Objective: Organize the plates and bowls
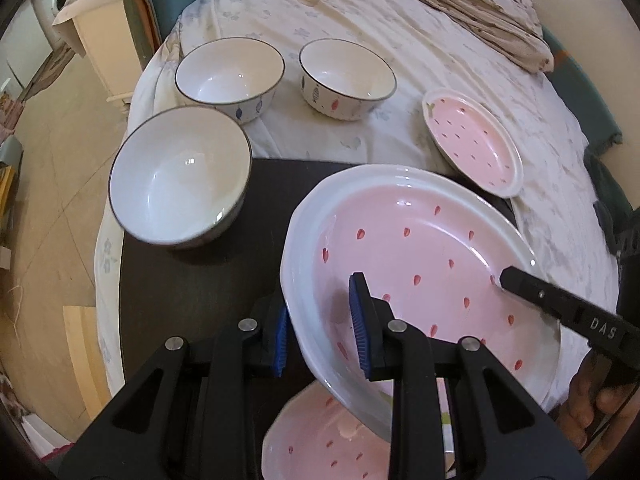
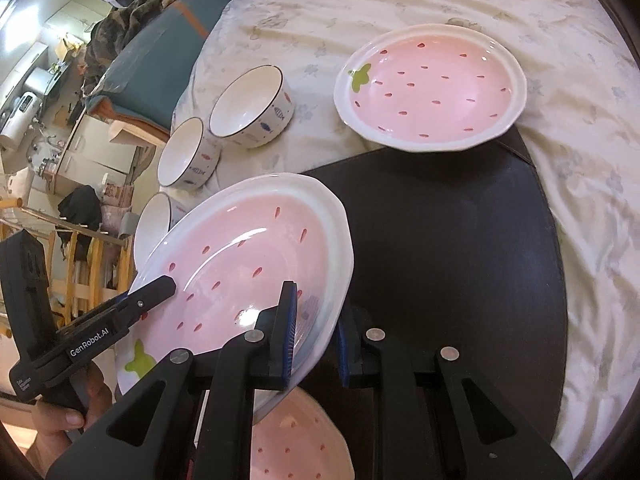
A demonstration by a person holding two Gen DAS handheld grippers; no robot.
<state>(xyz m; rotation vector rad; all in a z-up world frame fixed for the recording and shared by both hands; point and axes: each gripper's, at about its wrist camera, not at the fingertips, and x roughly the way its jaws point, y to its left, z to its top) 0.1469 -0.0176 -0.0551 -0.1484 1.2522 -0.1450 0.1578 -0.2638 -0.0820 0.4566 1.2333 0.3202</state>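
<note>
A pink strawberry plate (image 1: 420,256) with a white rim hangs tilted in the air between both grippers. My left gripper (image 1: 320,332) is shut on its near-left rim, blue pads above and below the edge. From the right, the other gripper's black finger (image 1: 528,288) lies on the plate's inside. In the right wrist view my right gripper (image 2: 316,340) is shut on the opposite rim of the same plate (image 2: 240,264). A second pink plate (image 1: 320,448) (image 2: 296,440) lies right beneath it. A third pink plate (image 1: 472,140) (image 2: 432,88) rests half on the dark mat (image 1: 200,280).
Three white bowls with dark rims stand to the left: one (image 1: 180,176) on the mat's corner, two (image 1: 230,72) (image 1: 348,72) on the floral bedsheet (image 1: 360,12). A crumpled blanket (image 1: 480,0) lies behind. The bed edge drops to the floor at the left.
</note>
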